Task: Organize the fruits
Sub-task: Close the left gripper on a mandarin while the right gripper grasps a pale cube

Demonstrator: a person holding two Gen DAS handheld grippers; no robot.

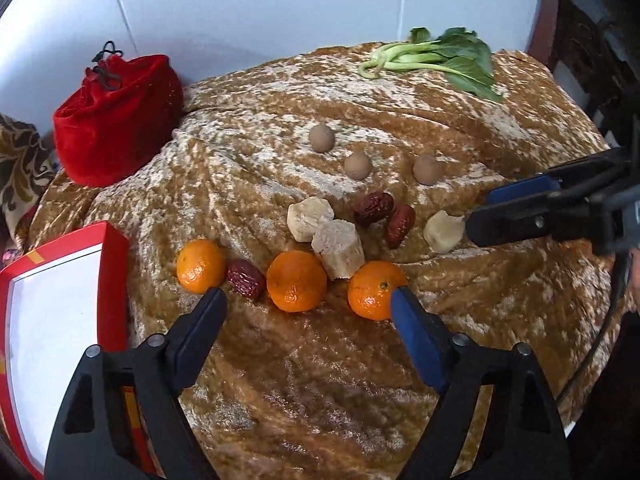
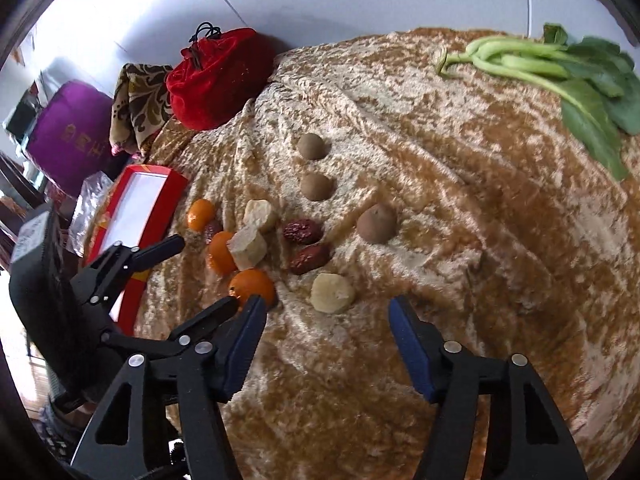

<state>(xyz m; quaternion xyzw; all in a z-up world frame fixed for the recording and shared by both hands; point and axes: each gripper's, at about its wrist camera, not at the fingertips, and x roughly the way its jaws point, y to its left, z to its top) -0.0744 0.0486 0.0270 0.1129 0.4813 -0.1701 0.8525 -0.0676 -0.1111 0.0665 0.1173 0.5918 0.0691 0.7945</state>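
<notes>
On a gold velvet cloth [image 1: 320, 380] lie three mandarins: left [image 1: 201, 266], middle [image 1: 296, 281], right [image 1: 374, 290]. Three red dates [image 1: 373, 208], three pale root chunks [image 1: 310, 218] and three brown round fruits [image 1: 322, 138] lie behind them. My left gripper [image 1: 308, 300] is open just in front of the middle mandarin, with its right finger by the right mandarin. My right gripper [image 2: 328, 312] is open, its fingers either side of the third pale chunk [image 2: 332, 293] just beyond the tips. In the left wrist view its tips [image 1: 480, 216] reach that chunk [image 1: 443, 230].
A red box with a white inside [image 1: 52, 300] stands at the cloth's left edge. A red velvet drawstring pouch [image 1: 116, 120] sits at the back left. Leafy greens [image 1: 440, 60] lie at the back right. A purple box [image 2: 72, 136] stands off to the left.
</notes>
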